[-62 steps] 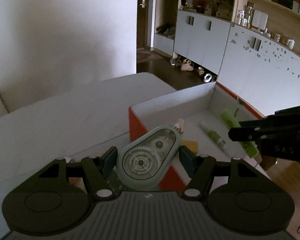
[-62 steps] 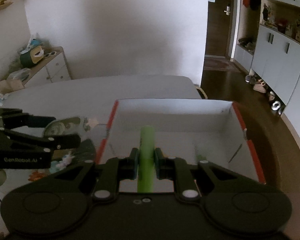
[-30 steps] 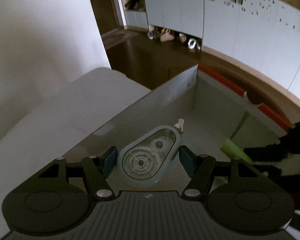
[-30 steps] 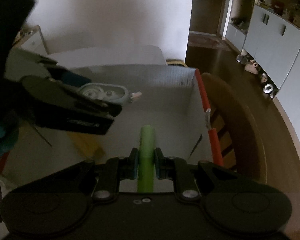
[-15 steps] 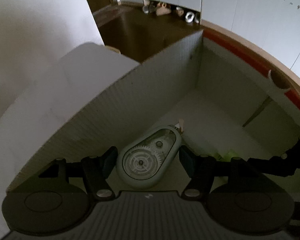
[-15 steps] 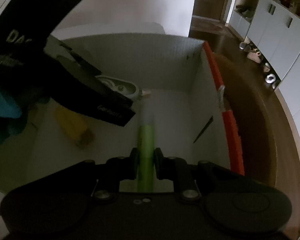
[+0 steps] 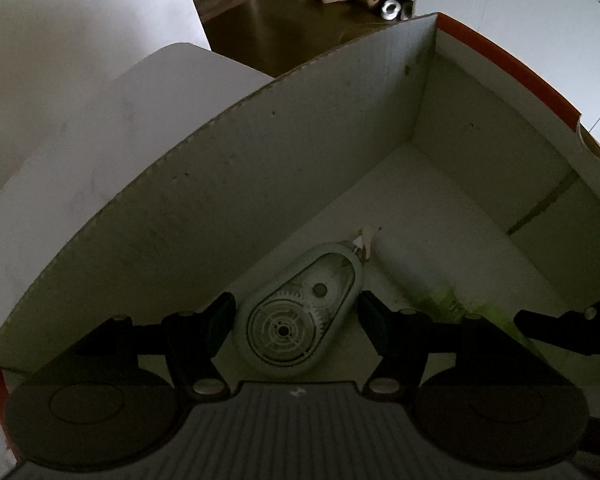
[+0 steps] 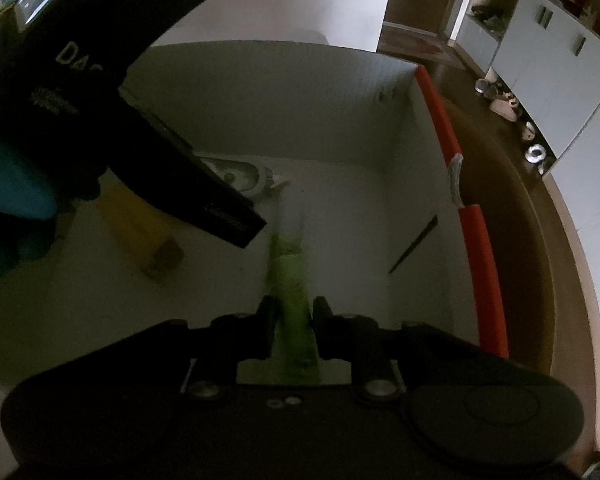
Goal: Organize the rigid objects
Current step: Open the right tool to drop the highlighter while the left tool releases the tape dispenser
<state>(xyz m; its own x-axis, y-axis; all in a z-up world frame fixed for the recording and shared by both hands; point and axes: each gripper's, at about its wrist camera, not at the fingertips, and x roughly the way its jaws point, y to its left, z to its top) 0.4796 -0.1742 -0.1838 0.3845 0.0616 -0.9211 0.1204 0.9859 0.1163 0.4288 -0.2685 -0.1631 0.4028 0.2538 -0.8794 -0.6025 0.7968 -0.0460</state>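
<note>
We see both grippers reaching down into the white cardboard box (image 7: 284,168) with the red rim. On its floor lies a yellow block (image 8: 144,228), near the left gripper. Our left gripper (image 7: 296,316) pinches the pale green correction tape dispenser (image 7: 300,312) just above the floor. Our right gripper (image 8: 294,328) has just been opening; the blurred green tube (image 8: 294,292) sits loose between its jaws.
</note>
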